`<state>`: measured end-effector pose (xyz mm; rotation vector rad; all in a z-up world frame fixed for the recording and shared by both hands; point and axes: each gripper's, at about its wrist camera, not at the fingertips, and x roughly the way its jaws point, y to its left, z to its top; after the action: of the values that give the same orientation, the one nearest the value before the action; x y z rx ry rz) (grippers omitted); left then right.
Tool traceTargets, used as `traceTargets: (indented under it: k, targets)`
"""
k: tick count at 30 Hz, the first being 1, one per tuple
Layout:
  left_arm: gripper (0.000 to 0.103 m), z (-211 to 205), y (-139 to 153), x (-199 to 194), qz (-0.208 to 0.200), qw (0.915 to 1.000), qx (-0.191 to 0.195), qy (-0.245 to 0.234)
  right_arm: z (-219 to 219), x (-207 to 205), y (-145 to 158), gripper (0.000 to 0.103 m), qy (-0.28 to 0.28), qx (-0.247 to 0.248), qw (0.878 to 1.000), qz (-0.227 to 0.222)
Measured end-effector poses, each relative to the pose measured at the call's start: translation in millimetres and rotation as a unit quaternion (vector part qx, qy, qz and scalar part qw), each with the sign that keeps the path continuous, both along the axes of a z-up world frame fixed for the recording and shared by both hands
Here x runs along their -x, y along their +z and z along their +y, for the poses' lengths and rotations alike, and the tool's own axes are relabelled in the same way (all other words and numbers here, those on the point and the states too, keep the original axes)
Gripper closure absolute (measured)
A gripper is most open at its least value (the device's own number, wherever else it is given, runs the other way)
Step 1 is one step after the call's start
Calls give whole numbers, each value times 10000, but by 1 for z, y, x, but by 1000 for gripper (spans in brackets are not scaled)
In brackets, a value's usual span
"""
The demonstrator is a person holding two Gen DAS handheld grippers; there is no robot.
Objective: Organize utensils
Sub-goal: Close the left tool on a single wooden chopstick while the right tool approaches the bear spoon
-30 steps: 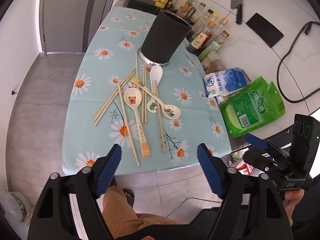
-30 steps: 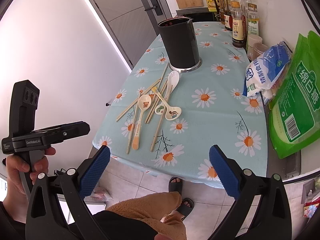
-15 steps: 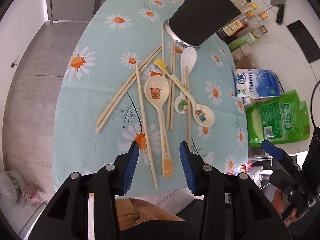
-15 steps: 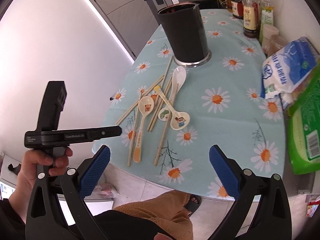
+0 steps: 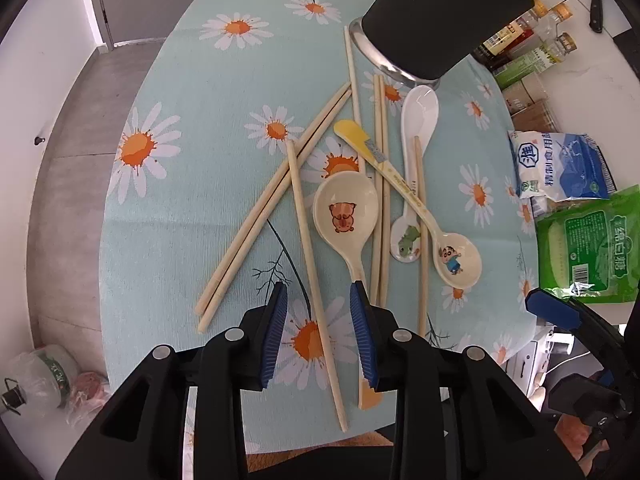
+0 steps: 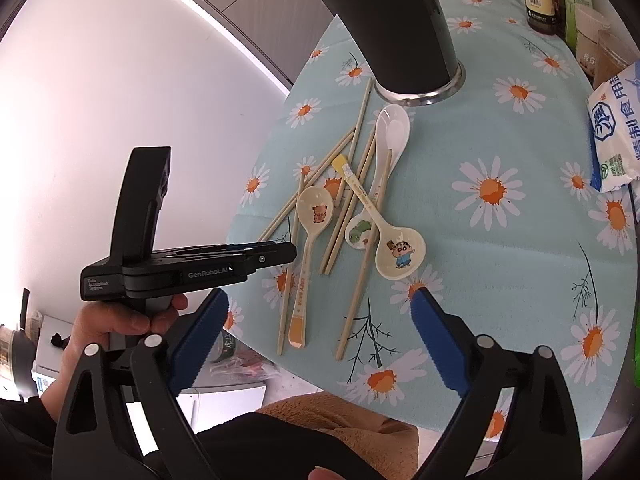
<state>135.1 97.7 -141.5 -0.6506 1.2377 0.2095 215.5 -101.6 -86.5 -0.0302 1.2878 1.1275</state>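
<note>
left gripper (image 5: 318,334) poised low over the near edge of the daisy tablecloth (image 5: 192,184), jaws closing, nothing pinched yet; one long chopstick (image 5: 310,264) running between the blue pads, not touching either. right pad just over the handle of the bear spoon (image 5: 346,216), orange tip poking out below it. right gripper (image 6: 316,344) spread wide, beginning to close, empty, hovering above the table's near edge. utensils heaped mid-table: loose chopsticks crossed, a white spoon (image 5: 418,120), a frog spoon (image 5: 406,240), a cartoon-boy spoon (image 5: 456,260) with yellow handle lying over the others. black holder (image 5: 444,16) upright just beyond the pile. bottles (image 5: 528,48) and bags along the right side.
</note>
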Motion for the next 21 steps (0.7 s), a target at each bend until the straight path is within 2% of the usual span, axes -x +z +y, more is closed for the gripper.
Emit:
traceTargets:
  k: [2,8,14,21]
  targets:
    - [78,0,-3,-2,121,9998,-125,-32,0,-3,0,15,-3,-47,10000,61]
    - [81,3,-2,-7,199,9996,-196,-25,2,-13,1,23,-14,-230,9993,310]
    - [96,1,-2,-15,423,9981,-434,-102,7,-12,6,27,97,-424,9976,545]
    - [99,4,-4,-14,385,9985,-387,-27,23,-14,-10,30,249,-507,9929,1051]
